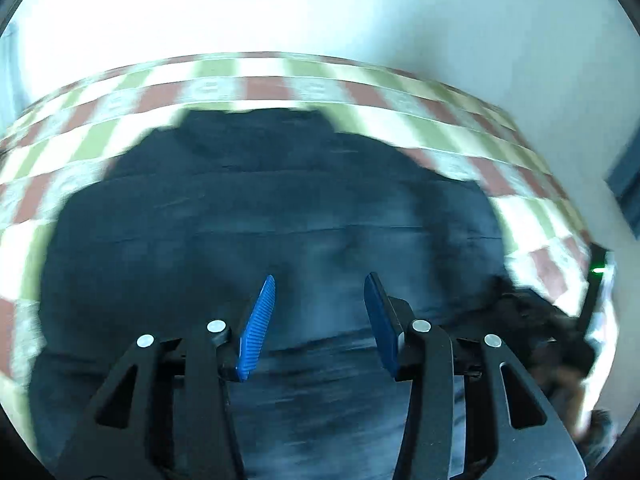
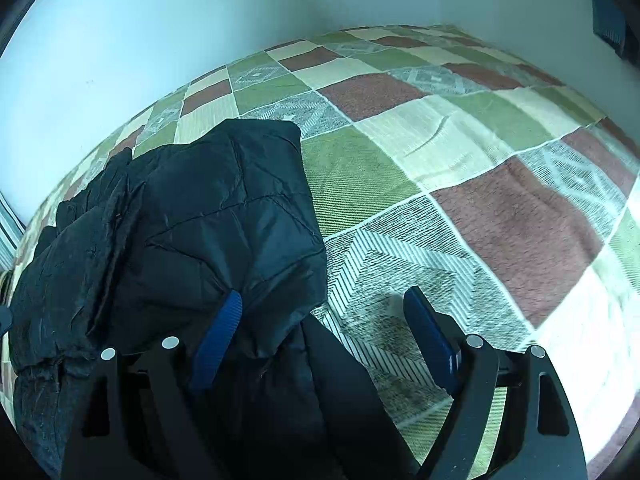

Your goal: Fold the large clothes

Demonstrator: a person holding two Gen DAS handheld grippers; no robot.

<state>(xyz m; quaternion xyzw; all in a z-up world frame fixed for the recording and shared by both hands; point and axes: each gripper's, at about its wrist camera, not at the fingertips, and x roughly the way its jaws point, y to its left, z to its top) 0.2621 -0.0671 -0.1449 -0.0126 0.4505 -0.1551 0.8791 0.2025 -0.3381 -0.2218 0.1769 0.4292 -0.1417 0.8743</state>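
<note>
A dark quilted jacket [image 1: 260, 208] lies spread on a checked bedspread [image 1: 280, 92]; the left wrist view is blurred. My left gripper [image 1: 321, 278] hovers over the jacket's middle with its blue pads apart and nothing pinched between them. In the right wrist view the jacket [image 2: 200, 220] lies partly folded, one quilted layer lying over another. My right gripper [image 2: 324, 292] stands wide open above the jacket's right edge. Its left pad is over the fabric and its right pad over the bedspread [image 2: 460, 140].
A pale wall [image 2: 200, 20] runs along the far side of the bed. Bare bedspread stretches to the right of the jacket. A dark device with a green light [image 1: 598, 270] shows at the right edge of the left wrist view.
</note>
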